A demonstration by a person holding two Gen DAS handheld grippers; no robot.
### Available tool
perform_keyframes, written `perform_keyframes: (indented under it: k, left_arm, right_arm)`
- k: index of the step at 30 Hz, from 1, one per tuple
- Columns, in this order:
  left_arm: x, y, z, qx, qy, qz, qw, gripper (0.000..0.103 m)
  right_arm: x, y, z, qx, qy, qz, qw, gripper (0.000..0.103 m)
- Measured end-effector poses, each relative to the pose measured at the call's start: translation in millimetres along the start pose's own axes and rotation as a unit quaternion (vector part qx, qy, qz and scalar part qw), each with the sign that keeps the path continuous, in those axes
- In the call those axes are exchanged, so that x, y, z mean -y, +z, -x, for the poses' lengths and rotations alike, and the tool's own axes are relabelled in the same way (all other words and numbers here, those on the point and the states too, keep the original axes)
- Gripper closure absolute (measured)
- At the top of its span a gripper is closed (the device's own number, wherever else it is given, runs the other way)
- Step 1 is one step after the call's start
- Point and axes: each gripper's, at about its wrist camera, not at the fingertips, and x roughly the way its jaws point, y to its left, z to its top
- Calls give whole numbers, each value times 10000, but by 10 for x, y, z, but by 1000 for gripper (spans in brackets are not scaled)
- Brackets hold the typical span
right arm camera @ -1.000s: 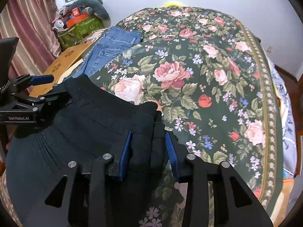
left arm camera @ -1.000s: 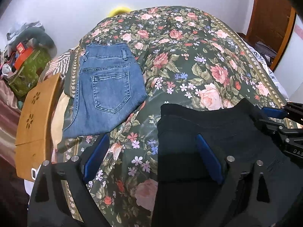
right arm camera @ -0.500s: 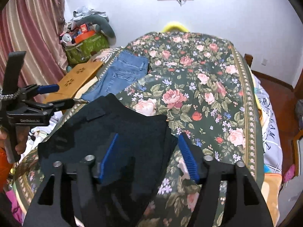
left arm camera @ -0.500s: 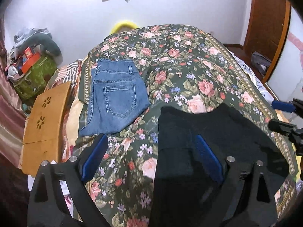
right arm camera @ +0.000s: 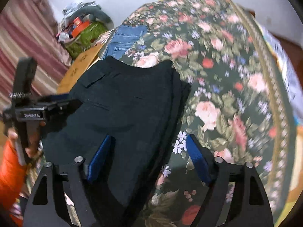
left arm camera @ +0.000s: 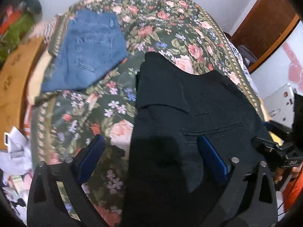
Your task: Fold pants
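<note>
The black pants point(left arm camera: 181, 102) lie folded on the floral bedspread point(left arm camera: 170, 28), with a back pocket showing; they also show in the right wrist view point(right arm camera: 121, 102). My left gripper point(left arm camera: 151, 151) is open, its jaws wide, above the near left edge of the pants. My right gripper point(right arm camera: 147, 151) is open above their near right edge. Neither gripper holds any cloth. Each gripper shows at the edge of the other's view.
Folded blue jeans point(left arm camera: 89, 49) lie on the bed at the far left, also in the right wrist view point(right arm camera: 125, 37). A wooden lap table point(left arm camera: 15, 79) and a green bag with clutter point(right arm camera: 83, 36) stand left of the bed. A wooden door point(left arm camera: 265, 19) is at the right.
The right gripper let go of the pants and opened. Both grippers first pulled back, then came lower and closer over the near edge of the pants.
</note>
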Motion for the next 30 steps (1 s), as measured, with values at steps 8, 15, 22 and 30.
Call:
perform_keyframes:
  k: [8,15,22,30]
  left_arm:
    - [76,136,-181,-494,-811,21,9955,3]
    - [228,147,-129,-427,-757,-273,9958,26]
    - [131,136,52,-181,-370,40,9991,59]
    - [279,150,430,575,215,-556,9966,77]
  right_arm:
    - [3,141,-233,-188,439,-137,9988,21]
    - [-21,184,-253,-272,603,10,9978,46]
    - [-229,200,-154,-75,355,394,9986,72]
    - [-448,430,-18,246,110,751,9968,80]
